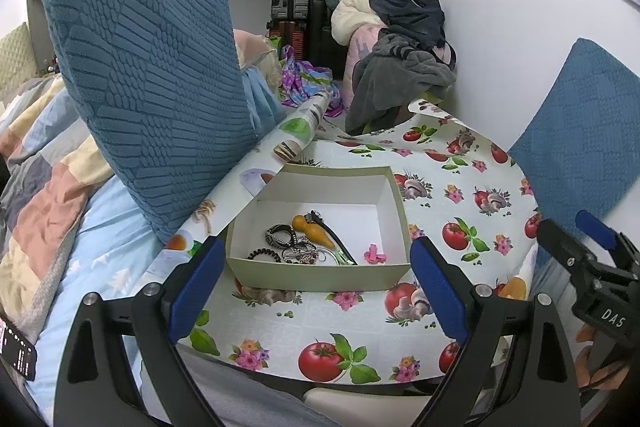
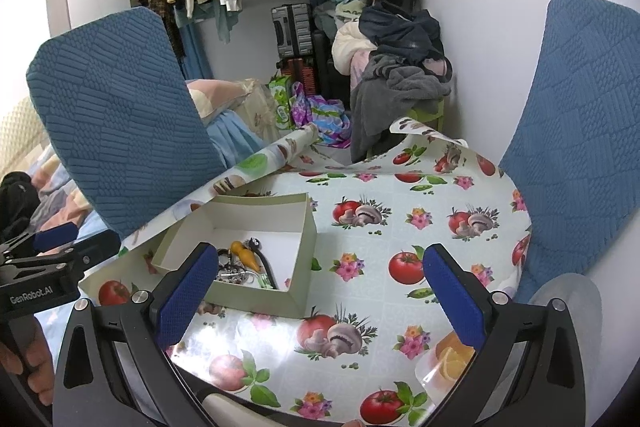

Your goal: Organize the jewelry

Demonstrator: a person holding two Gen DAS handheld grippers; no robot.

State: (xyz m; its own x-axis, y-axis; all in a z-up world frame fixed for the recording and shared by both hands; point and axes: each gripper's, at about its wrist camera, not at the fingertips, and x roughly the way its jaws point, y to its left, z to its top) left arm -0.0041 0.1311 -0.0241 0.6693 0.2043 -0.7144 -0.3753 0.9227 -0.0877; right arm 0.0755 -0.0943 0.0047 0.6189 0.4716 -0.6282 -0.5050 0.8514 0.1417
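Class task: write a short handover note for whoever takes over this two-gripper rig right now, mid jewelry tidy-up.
Left gripper: open, empty, facing the box.
Right gripper: open, empty, over the tablecloth.
Cardboard box on the table holds the yellow gourd pendant, bracelets, black hair tie and pink clip, mostly tangled in one pile.
Done: no loose jewelry visible outside the box.
Left: possibly untangling and sorting the pile.

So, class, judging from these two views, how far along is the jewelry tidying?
Done: the jewelry sits piled in the open box, including a yellow gourd pendant, a black hair tie and a pink clip. In hand: nothing; the left gripper and right gripper are both open and empty. Left: no loose pieces show on the tablecloth; the pile is still tangled.
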